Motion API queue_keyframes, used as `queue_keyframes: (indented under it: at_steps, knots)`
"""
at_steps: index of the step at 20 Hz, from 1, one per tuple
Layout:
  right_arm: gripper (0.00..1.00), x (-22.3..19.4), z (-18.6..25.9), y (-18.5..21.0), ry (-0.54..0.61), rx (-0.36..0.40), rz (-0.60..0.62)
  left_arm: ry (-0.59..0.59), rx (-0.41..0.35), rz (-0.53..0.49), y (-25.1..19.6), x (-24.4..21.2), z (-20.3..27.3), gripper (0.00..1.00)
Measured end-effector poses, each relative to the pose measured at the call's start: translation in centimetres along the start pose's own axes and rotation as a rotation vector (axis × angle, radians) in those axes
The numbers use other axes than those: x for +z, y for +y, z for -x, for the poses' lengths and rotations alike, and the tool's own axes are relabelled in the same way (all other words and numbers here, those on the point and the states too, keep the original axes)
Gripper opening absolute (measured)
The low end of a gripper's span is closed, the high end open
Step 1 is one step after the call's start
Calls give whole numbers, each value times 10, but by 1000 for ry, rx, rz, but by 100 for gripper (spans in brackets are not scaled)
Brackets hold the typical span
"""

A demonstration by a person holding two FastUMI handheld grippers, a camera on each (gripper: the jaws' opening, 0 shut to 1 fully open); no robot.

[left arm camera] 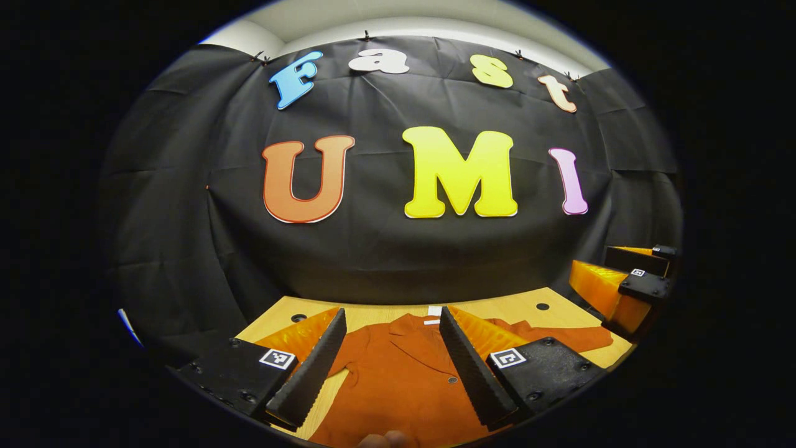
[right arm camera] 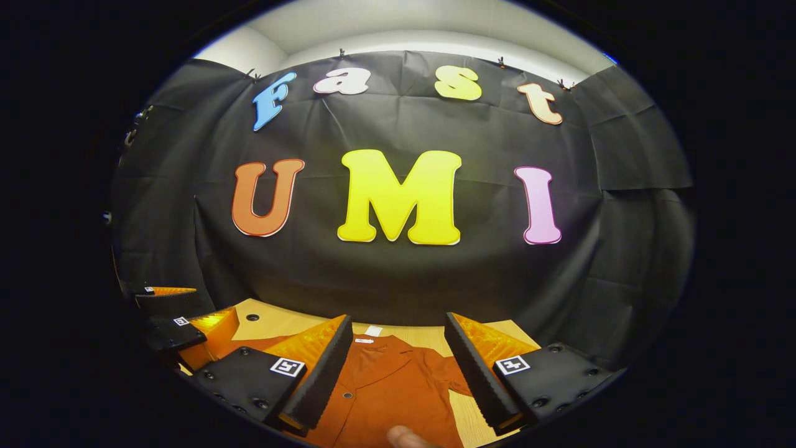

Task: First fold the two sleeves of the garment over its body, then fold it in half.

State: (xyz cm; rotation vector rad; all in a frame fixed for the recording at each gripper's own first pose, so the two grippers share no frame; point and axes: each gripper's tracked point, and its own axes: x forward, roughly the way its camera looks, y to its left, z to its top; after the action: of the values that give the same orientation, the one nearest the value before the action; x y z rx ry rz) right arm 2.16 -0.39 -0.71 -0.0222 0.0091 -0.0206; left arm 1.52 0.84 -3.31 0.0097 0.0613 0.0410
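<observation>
A rust-orange buttoned shirt (left arm camera: 398, 379) lies flat on the wooden table (left arm camera: 516, 308), collar toward the booth wall, one sleeve (left arm camera: 559, 336) stretched out to the right. My left gripper (left arm camera: 392, 354) hovers above its chest, open, nothing between the fingers. In the right gripper view the same shirt (right arm camera: 385, 386) lies below my right gripper (right arm camera: 395, 361), which also stands open and empty over the collar area. The right gripper (left arm camera: 628, 286) appears at the right edge of the left gripper view; the left gripper (right arm camera: 180, 326) appears at the left of the right gripper view.
The black cloth wall (left arm camera: 398, 249) rises close behind the table's far edge. Small dark holes (left arm camera: 542, 306) mark the tabletop. A fingertip (right arm camera: 404, 437) shows at the bottom edge of the right gripper view.
</observation>
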Motion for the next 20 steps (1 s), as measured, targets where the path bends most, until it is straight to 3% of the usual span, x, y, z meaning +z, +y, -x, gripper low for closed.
queue_keyframes:
  at_steps: [14, 20]
  knots:
    - [95, -28, -4, -25, 78, -12, -15, 41, -7, -3, -17, -13, 6, 98]
    - [95, -57, -15, -73, 156, -79, -77, 121, -32, 3, -39, -35, 4, 98]
